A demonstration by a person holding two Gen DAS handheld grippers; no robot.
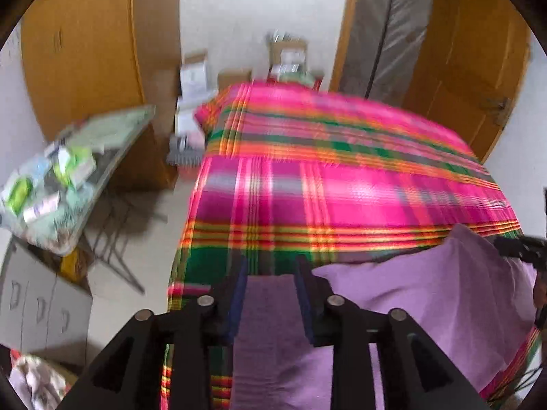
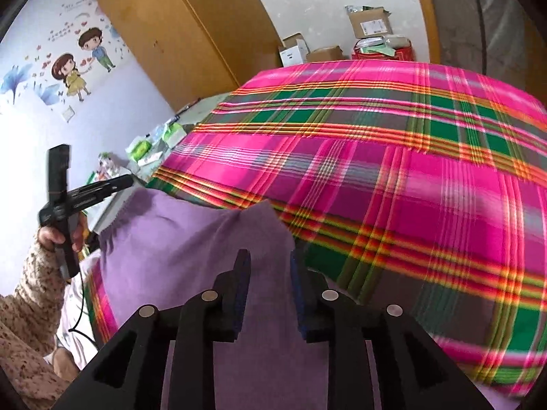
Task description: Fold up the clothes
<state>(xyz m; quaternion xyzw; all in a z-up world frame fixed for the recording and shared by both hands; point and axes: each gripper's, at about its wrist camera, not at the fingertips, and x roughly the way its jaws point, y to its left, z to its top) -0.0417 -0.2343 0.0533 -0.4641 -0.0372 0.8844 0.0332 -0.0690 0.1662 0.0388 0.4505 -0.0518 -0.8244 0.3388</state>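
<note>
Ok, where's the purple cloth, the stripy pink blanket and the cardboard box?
purple cloth (image 2: pixel 177 239): right wrist view, on its flat middle.
stripy pink blanket (image 1: pixel 359 191): left wrist view, on a pink square on top.
cardboard box (image 2: pixel 371 24): right wrist view, on its labelled front side.

Each tool is matte black: left tool (image 1: pixel 270 294), right tool (image 2: pixel 270 290). Angular linkage arms carry four round silver pivot pins (image 2: pixel 209 296). The fingers (image 2: pixel 239 294) bear dark blue pads, apparently foam. A thin black cable (image 2: pixel 80 307) hangs from the left handle. The sleeve (image 2: pixel 30 307) is beige speckled knit.
</note>
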